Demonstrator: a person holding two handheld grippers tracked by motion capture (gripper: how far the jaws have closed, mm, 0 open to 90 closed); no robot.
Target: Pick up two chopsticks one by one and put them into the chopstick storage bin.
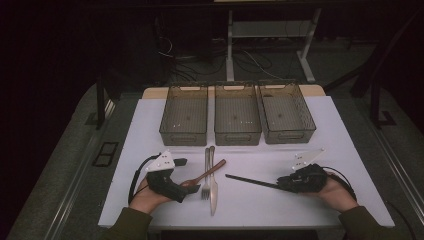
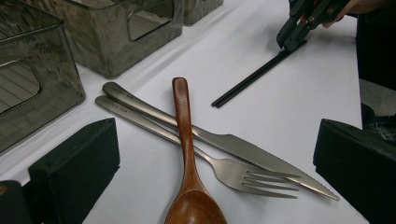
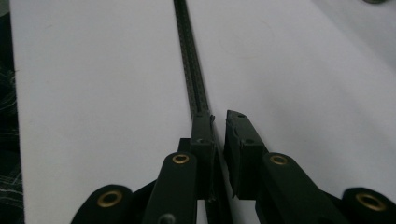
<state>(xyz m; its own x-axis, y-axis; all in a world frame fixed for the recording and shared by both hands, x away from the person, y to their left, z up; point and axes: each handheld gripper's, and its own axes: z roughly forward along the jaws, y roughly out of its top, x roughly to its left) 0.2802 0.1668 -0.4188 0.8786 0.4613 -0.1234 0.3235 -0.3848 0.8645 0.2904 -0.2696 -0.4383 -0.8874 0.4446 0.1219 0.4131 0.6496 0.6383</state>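
The right hand-held gripper (image 1: 280, 184) rests low on the white surface (image 1: 325, 130) at the right, jaws nearly closed, with the black chopsticks (image 1: 250, 181) between them. In the right gripper view the chopsticks (image 3: 189, 56) run lengthwise between the jaws, against the left one, and extend ahead across the surface; whether the pads press on them cannot be told.

The left hand-held gripper (image 1: 192, 189) lies at the left with jaws spread wide, holding nothing. Between its jaws in the left gripper view lie the wooden spoon (image 2: 187, 154), the fork (image 2: 219, 165) and the knife (image 2: 224, 142). The spoon handle crosses over both metal handles.

Three grey bins (image 1: 237, 131) stand side by side along the far edge of the surface, well apart from the cutlery.
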